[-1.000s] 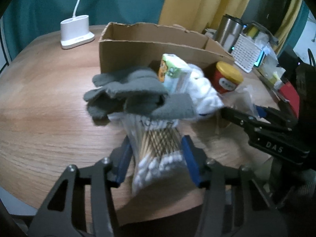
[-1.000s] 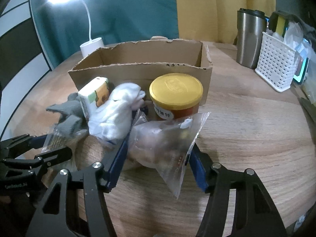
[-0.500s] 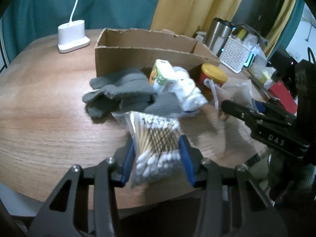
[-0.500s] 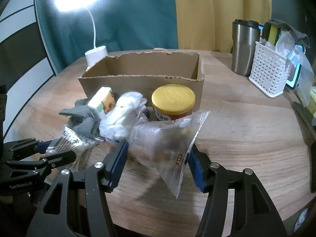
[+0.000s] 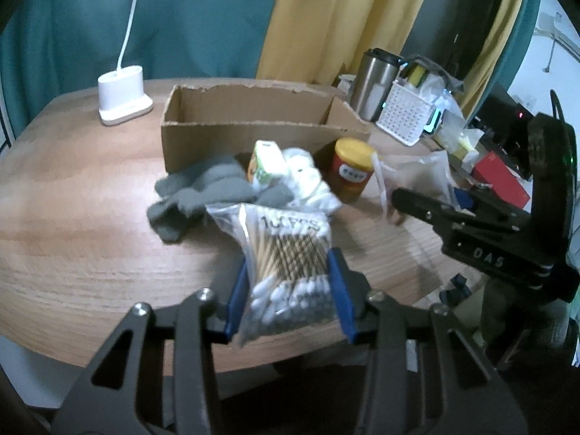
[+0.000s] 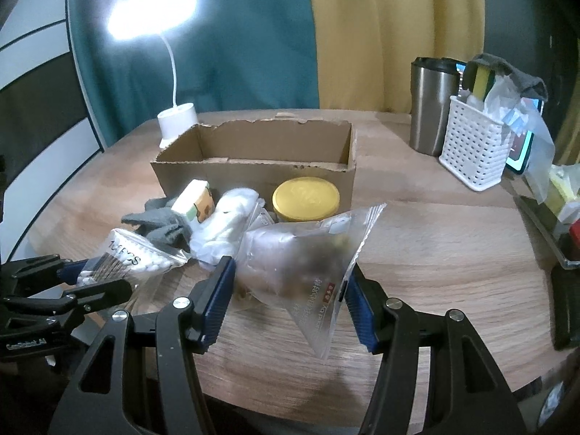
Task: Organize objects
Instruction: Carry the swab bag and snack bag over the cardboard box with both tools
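My left gripper (image 5: 288,295) is shut on a clear bag of cotton swabs (image 5: 286,253) and holds it above the table's near edge. My right gripper (image 6: 288,299) is shut on a clear snack bag (image 6: 304,257), lifted off the table. Each gripper and its bag show in the other view, the snack bag (image 5: 417,177) at right and the swab bag (image 6: 134,259) at left. An open cardboard box (image 6: 261,159) stands behind a pile: grey gloves (image 5: 203,188), a white sock (image 6: 226,224), a small carton (image 5: 266,161) and a yellow-lidded jar (image 6: 306,199).
A white lamp base (image 5: 123,96) stands at the back left of the round wooden table (image 5: 72,188). A steel tumbler (image 6: 431,105) and a white basket (image 6: 478,148) stand at the back right. A red box (image 5: 500,181) and clutter lie at the far right.
Both grippers have risen and pulled back toward me with their bags. The swab bag has come out from under the grey gloves. The pile and box stay put.
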